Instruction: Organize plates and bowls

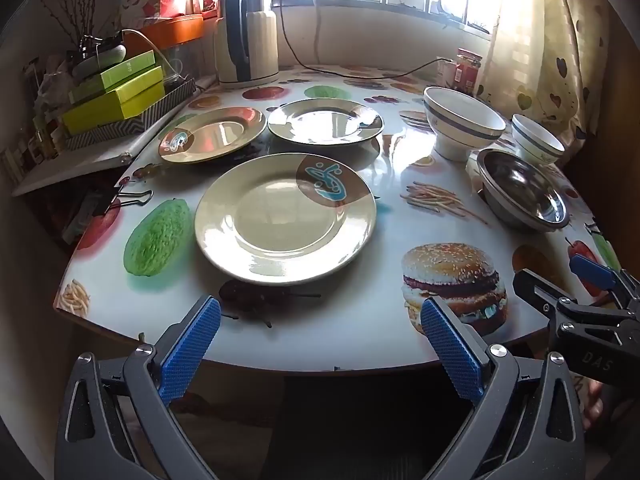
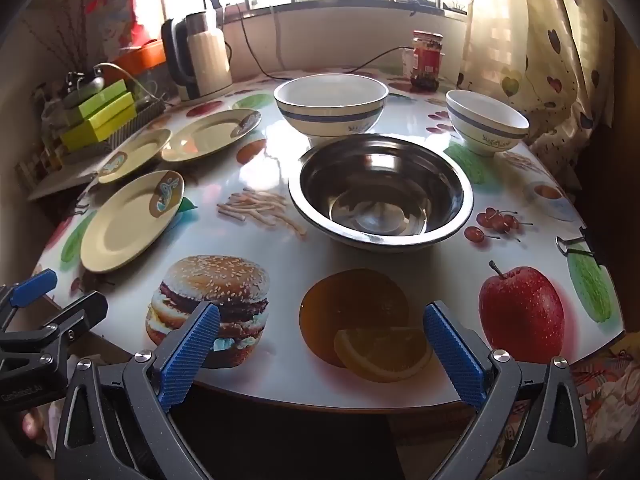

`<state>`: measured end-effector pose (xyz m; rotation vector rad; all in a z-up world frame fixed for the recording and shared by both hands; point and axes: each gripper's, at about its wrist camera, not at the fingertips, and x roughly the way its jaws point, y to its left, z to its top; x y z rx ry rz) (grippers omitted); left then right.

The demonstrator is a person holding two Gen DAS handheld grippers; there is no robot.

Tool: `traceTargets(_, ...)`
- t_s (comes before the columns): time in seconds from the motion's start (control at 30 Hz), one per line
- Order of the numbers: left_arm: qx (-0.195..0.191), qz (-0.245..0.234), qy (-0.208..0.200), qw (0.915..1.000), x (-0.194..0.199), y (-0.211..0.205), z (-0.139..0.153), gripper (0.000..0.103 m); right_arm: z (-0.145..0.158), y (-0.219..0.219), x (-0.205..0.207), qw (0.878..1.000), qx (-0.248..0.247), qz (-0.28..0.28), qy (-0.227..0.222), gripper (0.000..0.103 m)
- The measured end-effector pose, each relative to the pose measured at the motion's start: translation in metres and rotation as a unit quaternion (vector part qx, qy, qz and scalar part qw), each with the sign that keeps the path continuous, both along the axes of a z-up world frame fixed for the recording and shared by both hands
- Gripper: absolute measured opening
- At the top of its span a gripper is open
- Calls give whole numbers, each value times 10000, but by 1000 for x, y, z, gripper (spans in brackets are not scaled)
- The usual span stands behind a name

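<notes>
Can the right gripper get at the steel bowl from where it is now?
Probably yes: the right gripper is open, and only bare tablecloth lies between it and the steel bowl straight ahead.

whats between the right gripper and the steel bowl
No object: only bare tablecloth with a printed orange lies between the right gripper and the steel bowl, seen in the right wrist view.

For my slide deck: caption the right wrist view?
Open right hand-held gripper faces a steel bowl, two ceramic bowls and three plates on a food-print table.
</notes>
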<state>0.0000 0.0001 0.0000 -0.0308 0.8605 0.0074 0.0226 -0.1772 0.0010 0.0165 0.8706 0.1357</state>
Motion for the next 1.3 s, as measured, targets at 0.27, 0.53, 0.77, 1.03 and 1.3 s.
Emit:
traceTargets(0.27, 35, 62, -35, 10000, 3, 4, 4, 101, 6, 3, 0, 10000, -21, 10, -36, 103)
traceTargets(0.53, 255, 125, -178, 9994, 8, -7, 22, 101, 16, 4, -3, 9995, 63, 124, -286, 103)
traceTargets(0.77, 184, 108, -234, 9995, 5, -11, 32, 100, 33, 4, -2, 9993, 50, 62, -377, 103)
traceTargets(1.03, 66, 118, -154, 9998, 5, -13, 28, 100, 33, -3, -7, 9991, 22, -66, -414, 103)
traceTargets(1.3, 219, 296, -154, 9992, 1, -7, 27, 100, 29, -2, -5, 9989, 217, -94, -401, 103)
